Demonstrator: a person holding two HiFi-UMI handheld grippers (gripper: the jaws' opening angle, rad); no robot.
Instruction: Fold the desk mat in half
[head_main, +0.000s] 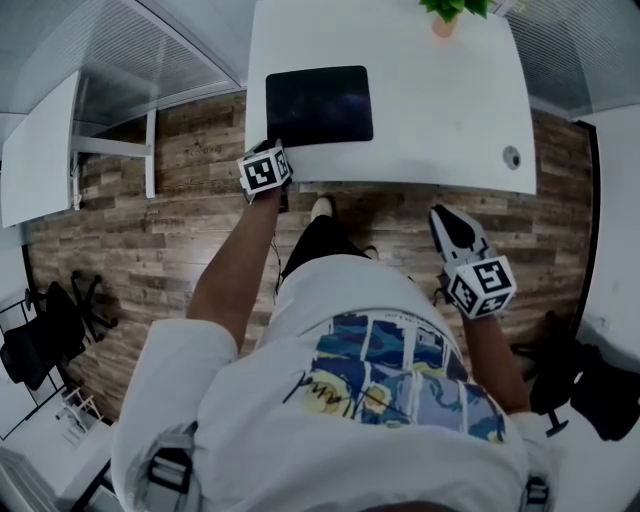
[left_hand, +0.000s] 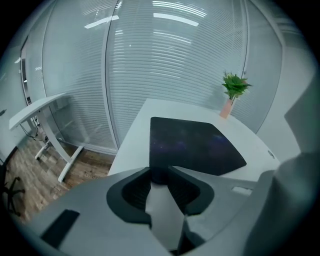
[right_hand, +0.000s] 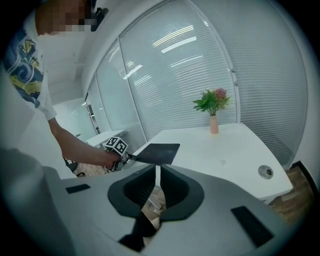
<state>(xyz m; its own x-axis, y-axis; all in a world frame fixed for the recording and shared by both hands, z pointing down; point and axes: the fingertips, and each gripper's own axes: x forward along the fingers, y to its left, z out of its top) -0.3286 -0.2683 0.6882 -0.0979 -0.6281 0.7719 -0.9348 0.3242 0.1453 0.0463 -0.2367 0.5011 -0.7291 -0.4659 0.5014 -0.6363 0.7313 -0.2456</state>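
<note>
A dark desk mat (head_main: 318, 105) lies flat on the white desk (head_main: 440, 110), near the desk's front left. My left gripper (head_main: 268, 150) is at the desk's front edge by the mat's near left corner. In the left gripper view its jaws (left_hand: 160, 172) stand apart, and the mat (left_hand: 192, 145) shows in the gap with its near edge between them; no pad visibly presses on it. My right gripper (head_main: 440, 213) hangs off the desk over the floor by my right side. Its jaws (right_hand: 157, 175) leave only a thin slit with nothing in it. From there I see the mat (right_hand: 157, 152) and the left gripper (right_hand: 130, 157).
A small potted plant (head_main: 445, 18) stands at the desk's far edge. A round cable hole (head_main: 512, 157) sits near the front right corner. A second white desk (head_main: 40, 150) stands to the left, with chairs (head_main: 60, 320) on the wood floor. Blinds behind glass line the walls.
</note>
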